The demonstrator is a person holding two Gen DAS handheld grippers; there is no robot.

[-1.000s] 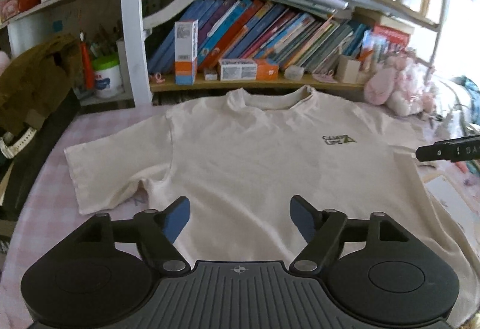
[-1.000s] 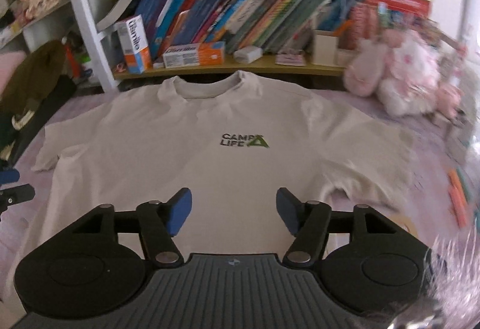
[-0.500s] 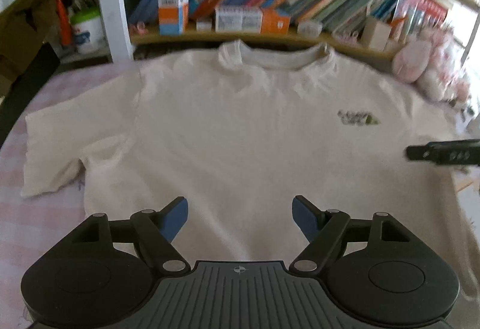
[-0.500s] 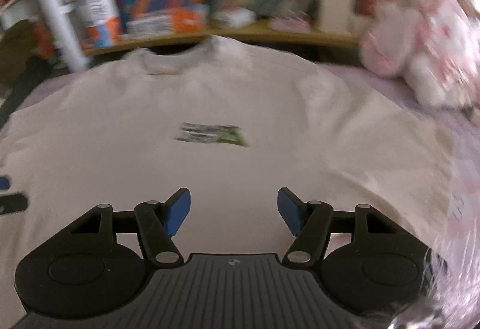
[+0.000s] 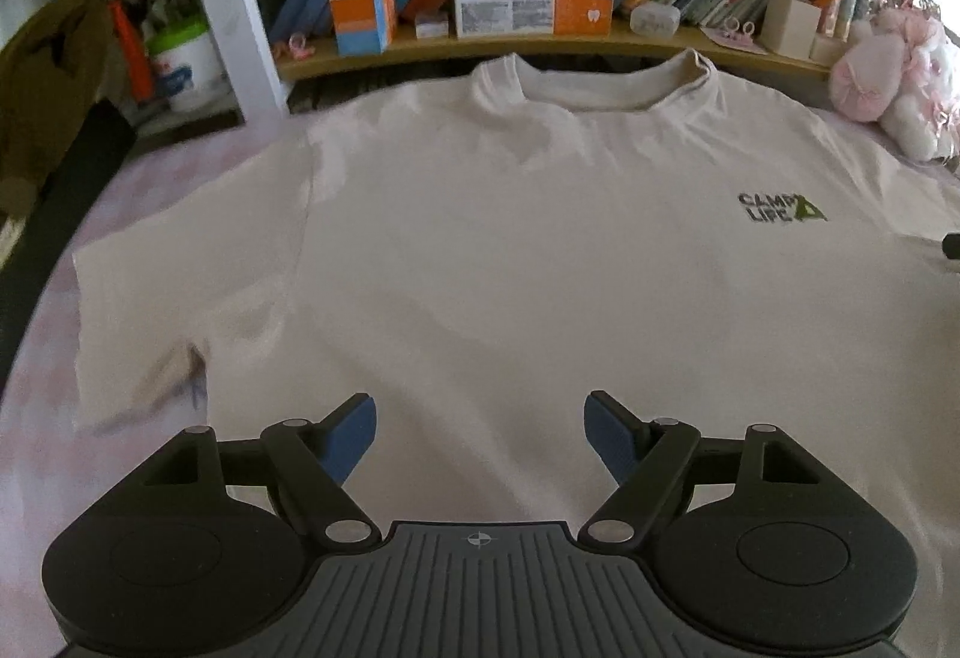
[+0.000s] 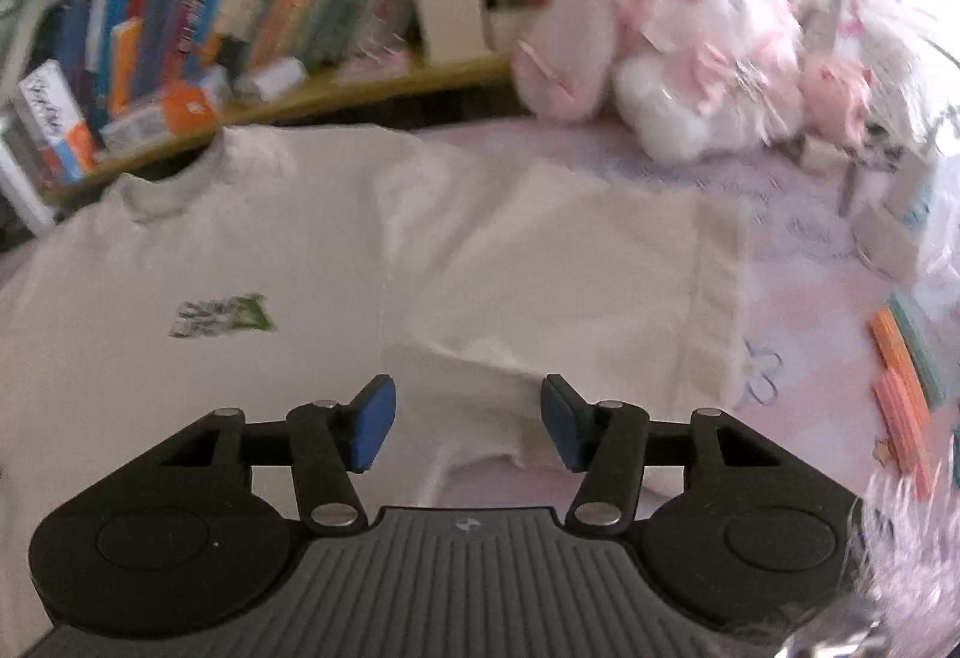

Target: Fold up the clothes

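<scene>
A cream T-shirt (image 5: 510,250) lies spread flat, front up, on a pink checked tabletop (image 5: 42,388), its collar (image 5: 594,82) toward a wooden bookshelf (image 5: 540,43) and a small printed logo (image 5: 780,208) on the chest. The left gripper (image 5: 480,433) hangs over the lower body of the shirt, jaws wide apart with only flat cloth showing beyond them and nothing gripped; the near sleeve (image 5: 180,286) lies outstretched to its left, with bare tabletop beyond the cuff. The right gripper (image 6: 468,427) is poised over the opposite underarm, where the sleeve's lower edge (image 6: 480,457) meets the side seam; its jaws have just been closing and stand about half open, the cloth edge seen between them but whether the pads (image 6: 375,427) touch it cannot be told. Right of that sleeve's cuff (image 6: 717,298) lies open tabletop, bounded by orange and teal sticks (image 6: 906,358) and plush toys (image 6: 690,58) at the back.
</scene>
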